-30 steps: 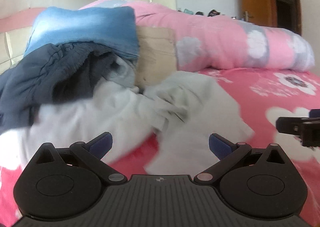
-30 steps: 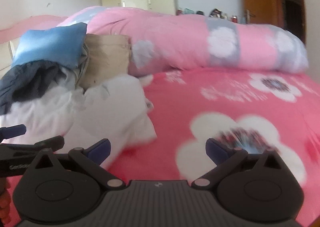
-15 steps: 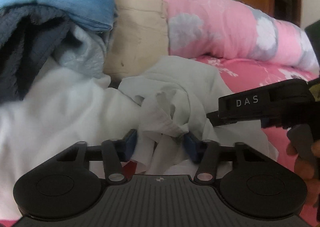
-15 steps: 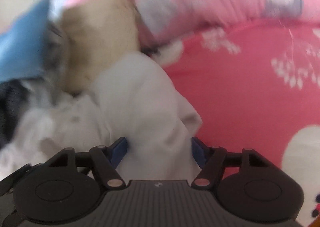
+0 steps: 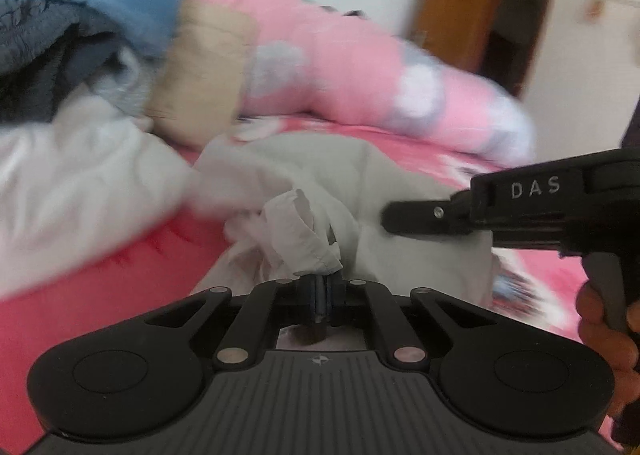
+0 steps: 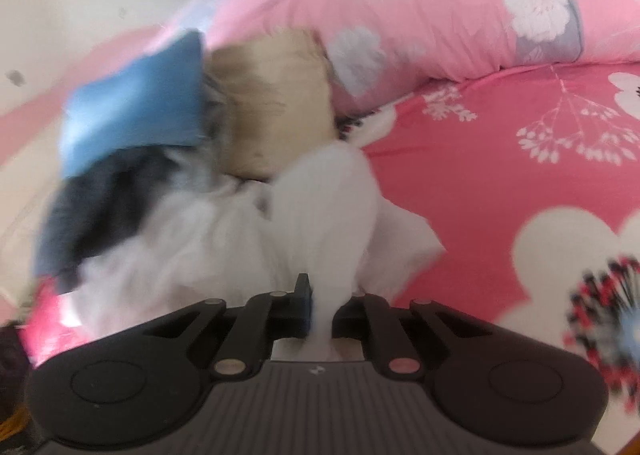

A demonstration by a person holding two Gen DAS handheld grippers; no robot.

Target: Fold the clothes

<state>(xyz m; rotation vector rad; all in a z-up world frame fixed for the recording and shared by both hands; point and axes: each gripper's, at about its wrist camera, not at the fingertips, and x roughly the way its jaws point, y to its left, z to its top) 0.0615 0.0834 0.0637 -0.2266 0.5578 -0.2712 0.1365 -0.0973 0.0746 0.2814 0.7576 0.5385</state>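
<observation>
The left gripper (image 5: pixel 320 289) had its fingers clamped on a bunched fold of the white garment (image 5: pixel 304 231), which lay on the pink floral bed (image 6: pixel 520 159). The right gripper (image 6: pixel 320 311) pinched another white fold beside the clothes pile (image 6: pixel 132 135).

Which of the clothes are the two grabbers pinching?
The white garment. Both the left gripper and right gripper are shut on it; the blue, dark grey and tan ones lie untouched.

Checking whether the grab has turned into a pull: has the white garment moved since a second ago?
Yes. The white garment, pinched by both grippers, has been drawn away from the tan folded garment, toward the cameras across the pink sheet.
</observation>
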